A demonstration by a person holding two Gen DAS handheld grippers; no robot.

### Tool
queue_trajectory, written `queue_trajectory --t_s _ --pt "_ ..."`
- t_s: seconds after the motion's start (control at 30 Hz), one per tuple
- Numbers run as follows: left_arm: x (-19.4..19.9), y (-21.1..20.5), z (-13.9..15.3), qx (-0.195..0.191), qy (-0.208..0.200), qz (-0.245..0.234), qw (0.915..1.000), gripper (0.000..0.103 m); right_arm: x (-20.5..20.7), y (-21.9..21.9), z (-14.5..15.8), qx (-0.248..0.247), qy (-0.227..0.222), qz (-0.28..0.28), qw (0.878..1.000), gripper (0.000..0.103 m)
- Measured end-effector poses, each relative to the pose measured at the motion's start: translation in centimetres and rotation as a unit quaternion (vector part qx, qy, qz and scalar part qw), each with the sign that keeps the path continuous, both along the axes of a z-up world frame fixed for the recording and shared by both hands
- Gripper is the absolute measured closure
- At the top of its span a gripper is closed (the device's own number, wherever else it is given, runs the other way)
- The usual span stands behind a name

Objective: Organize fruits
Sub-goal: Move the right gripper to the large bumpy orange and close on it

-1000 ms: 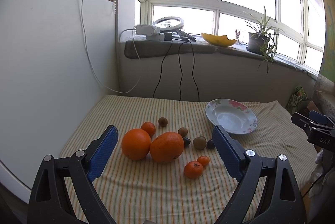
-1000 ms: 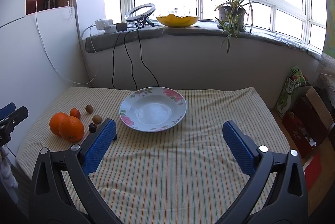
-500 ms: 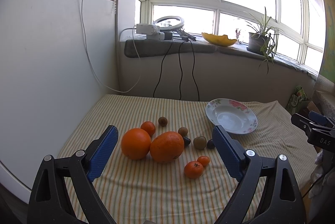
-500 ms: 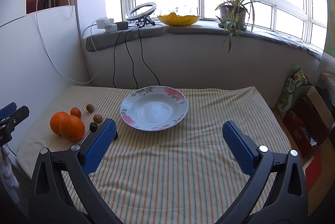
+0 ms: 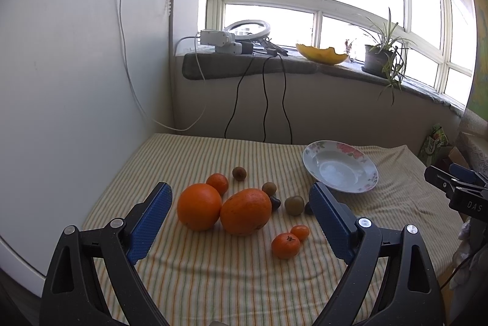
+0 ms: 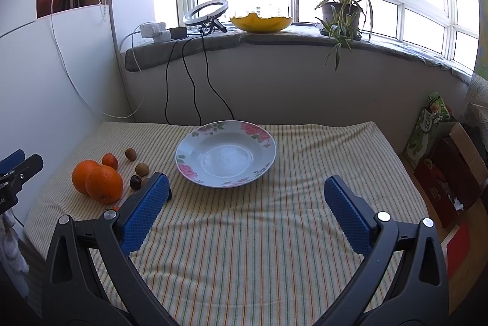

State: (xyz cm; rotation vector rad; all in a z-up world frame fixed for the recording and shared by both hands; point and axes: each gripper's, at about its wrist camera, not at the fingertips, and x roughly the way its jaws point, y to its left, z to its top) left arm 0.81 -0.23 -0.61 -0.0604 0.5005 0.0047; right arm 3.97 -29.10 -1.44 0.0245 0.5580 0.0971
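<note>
My left gripper (image 5: 241, 213) and right gripper (image 6: 247, 201): black plastic frames, blue dimpled finger pads (image 5: 151, 220), silver screws; white "DAS" lettering on right one.

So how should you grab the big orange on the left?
Grip the big orange across its round middle, coming down from above with the left gripper, whose open jaws already stand wider than it. One pad goes on its free left side; the other must slip where the second orange touches it, so nudging may be needed.
</note>
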Motion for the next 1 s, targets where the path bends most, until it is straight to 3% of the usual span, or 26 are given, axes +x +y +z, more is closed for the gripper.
queue_trajectory --t_s 0.33,0.63,0.83,1.0 --pt "0.4 2.4 -1.3 -0.020 0.019 0.017 0.9995 0.012 0.8 0.5 -0.5 0.010 0.006 0.023 1.000 0.000" --pt "0.8 4.1 -3.1 -0.058 0.048 0.015 0.9971 0.013 2.2 2.5 -0.9 0.026 0.016 0.080 0.996 0.000" --pt "1.6 4.3 -4.9 -0.097 0.078 0.000 0.9923 0.016 3.9 5.0 -1.5 0.044 0.043 0.142 0.988 0.000" --pt "2.2 4.2 -6.1 -0.125 0.100 -0.011 0.9870 0.020 6.0 7.7 -2.5 0.067 0.087 0.201 0.973 0.000"
